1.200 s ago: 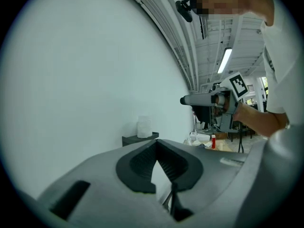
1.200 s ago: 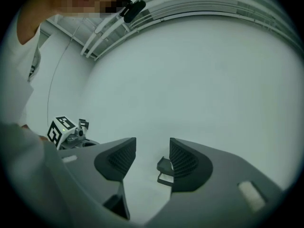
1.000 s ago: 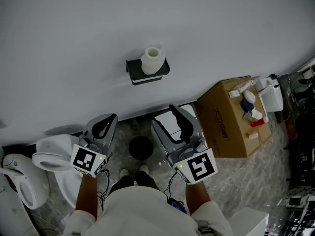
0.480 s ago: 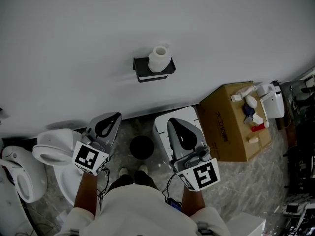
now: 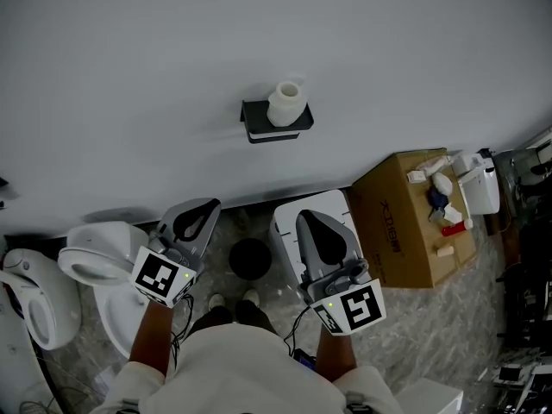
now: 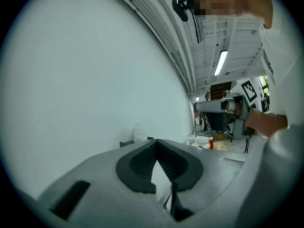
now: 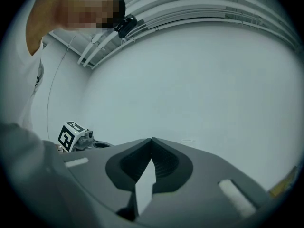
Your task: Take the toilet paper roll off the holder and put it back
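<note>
A white toilet paper roll [image 5: 286, 103] stands upright on a black holder [image 5: 276, 124] fixed to the pale wall. Both grippers hang well below it, near the person's body. My left gripper [image 5: 205, 211] is shut with nothing in it. My right gripper [image 5: 312, 221] is also shut and empty. In the left gripper view the jaws [image 6: 156, 141] meet at their tips, and the roll [image 6: 139, 132] shows small and far off beyond them. In the right gripper view the jaws [image 7: 152, 139] touch in front of bare wall.
A cardboard box [image 5: 398, 222] with small bottles on top stands at the right, a white appliance [image 5: 479, 181] behind it. A toilet [image 5: 95, 266] is at the left. A white bin [image 5: 286, 228] and a black round object [image 5: 249, 258] sit on the floor between the grippers.
The right gripper's jaws, apart a second ago, have closed on nothing. Both grippers shifted slightly; the roll stays on its holder.
</note>
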The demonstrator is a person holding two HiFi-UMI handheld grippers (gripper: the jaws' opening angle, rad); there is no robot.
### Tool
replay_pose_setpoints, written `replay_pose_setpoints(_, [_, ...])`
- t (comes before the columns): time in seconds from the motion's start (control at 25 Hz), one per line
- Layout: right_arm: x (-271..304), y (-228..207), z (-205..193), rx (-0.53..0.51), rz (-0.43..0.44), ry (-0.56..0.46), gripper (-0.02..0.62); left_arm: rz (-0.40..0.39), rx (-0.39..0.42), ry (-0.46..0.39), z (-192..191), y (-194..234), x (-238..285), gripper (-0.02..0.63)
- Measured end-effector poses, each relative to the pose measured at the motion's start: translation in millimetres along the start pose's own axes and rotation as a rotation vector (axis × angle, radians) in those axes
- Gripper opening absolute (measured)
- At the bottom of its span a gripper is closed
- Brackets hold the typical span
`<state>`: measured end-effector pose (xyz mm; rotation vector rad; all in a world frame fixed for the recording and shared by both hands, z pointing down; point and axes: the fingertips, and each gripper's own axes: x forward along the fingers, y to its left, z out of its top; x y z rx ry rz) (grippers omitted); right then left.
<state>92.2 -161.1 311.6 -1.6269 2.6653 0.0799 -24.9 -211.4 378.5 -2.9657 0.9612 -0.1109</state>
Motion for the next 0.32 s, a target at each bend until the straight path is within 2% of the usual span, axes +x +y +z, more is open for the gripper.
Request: replay_pose_setpoints(0.32, [-0.3, -10.0, 1.8, 0.007, -0.033, -0.017, 0.006, -0.027, 0.009, 0.003, -0.7, -11.1, 1.2, 0.005])
